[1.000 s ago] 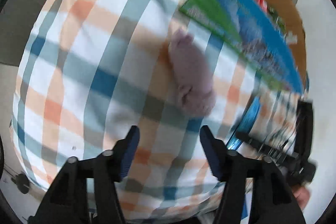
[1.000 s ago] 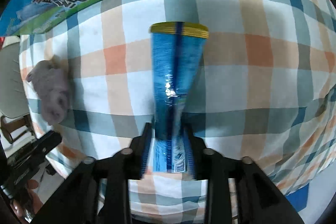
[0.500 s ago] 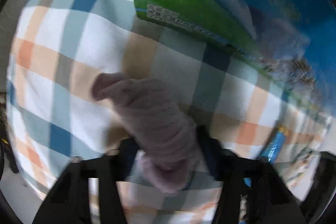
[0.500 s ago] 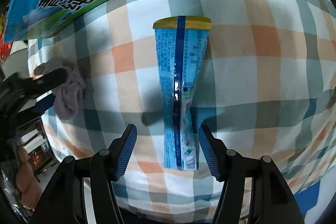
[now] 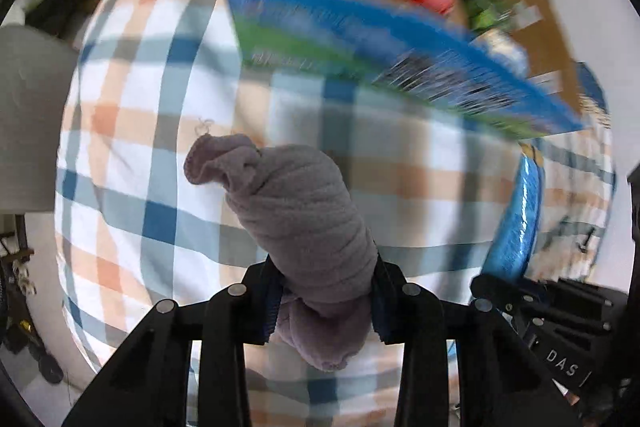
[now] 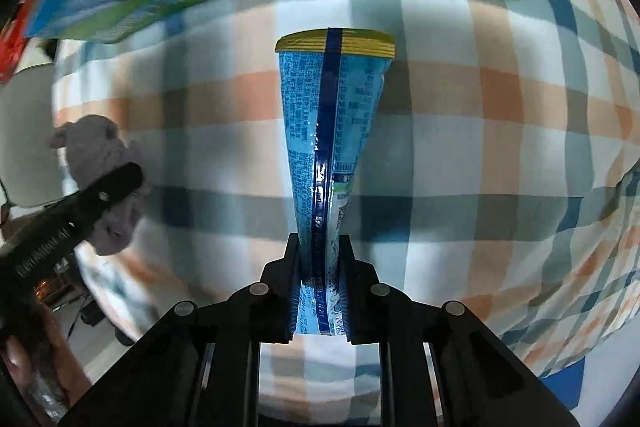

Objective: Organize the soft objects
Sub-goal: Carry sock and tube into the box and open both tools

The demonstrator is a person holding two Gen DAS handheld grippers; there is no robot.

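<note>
The left gripper (image 5: 326, 297) is clamped on a rolled mauve sock (image 5: 304, 219), held just above the checked cloth (image 5: 132, 155) covering the surface. The right gripper (image 6: 320, 291) pinches a blue snack packet (image 6: 332, 131) by its lower end. Beyond both stands an open cardboard box (image 5: 360, 39) with a blue-and-green printed side, colourful packets inside.

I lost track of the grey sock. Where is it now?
The grey sock is clamped in the left claw, over the checked cloth, in front of the milk box; the right view shows it at far left.
</note>
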